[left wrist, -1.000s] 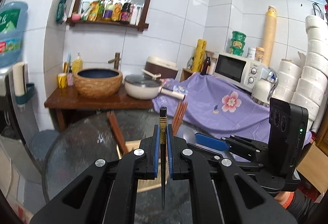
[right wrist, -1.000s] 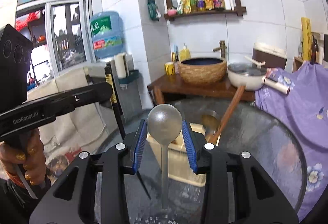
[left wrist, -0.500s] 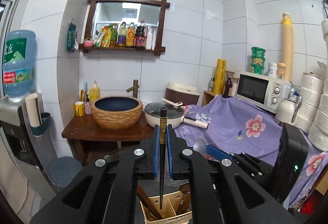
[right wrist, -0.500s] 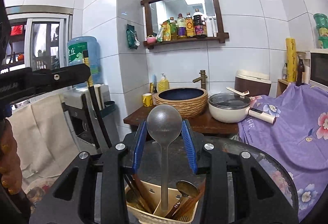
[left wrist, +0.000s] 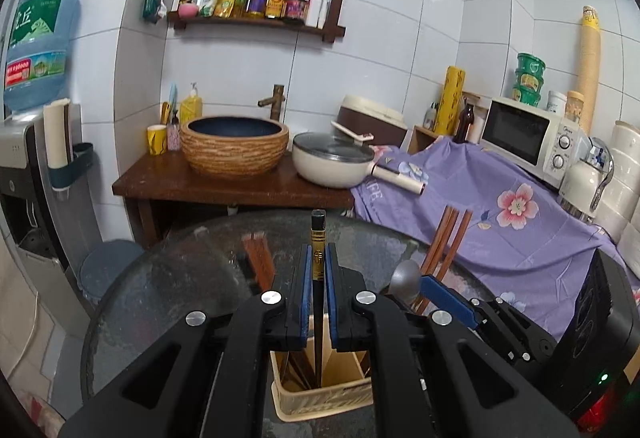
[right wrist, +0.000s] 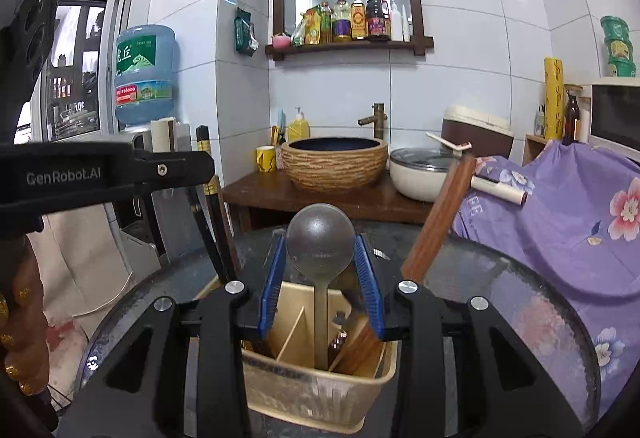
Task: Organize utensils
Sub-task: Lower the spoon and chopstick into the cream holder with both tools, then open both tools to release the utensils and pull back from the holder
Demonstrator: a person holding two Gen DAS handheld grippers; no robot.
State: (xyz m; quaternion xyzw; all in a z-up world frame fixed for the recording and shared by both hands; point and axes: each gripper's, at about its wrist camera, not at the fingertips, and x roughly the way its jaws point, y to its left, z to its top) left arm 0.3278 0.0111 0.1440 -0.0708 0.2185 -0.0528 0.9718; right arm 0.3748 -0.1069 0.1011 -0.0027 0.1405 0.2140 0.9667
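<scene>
My left gripper (left wrist: 316,292) is clamped tight on a black chopstick (left wrist: 318,238) with a gold band, held upright, its lower end inside the beige utensil caddy (left wrist: 320,396) on the round glass table (left wrist: 168,278). My right gripper (right wrist: 320,278) pinches a metal spoon (right wrist: 321,246) at the bowl, bowl up, handle reaching down into a middle compartment of the caddy (right wrist: 320,386). Both grippers point slightly downward over the caddy, side by side. Reddish wooden chopsticks (left wrist: 446,242) lean in the caddy's right side. A hand (right wrist: 20,310) grips the left tool's handle.
</scene>
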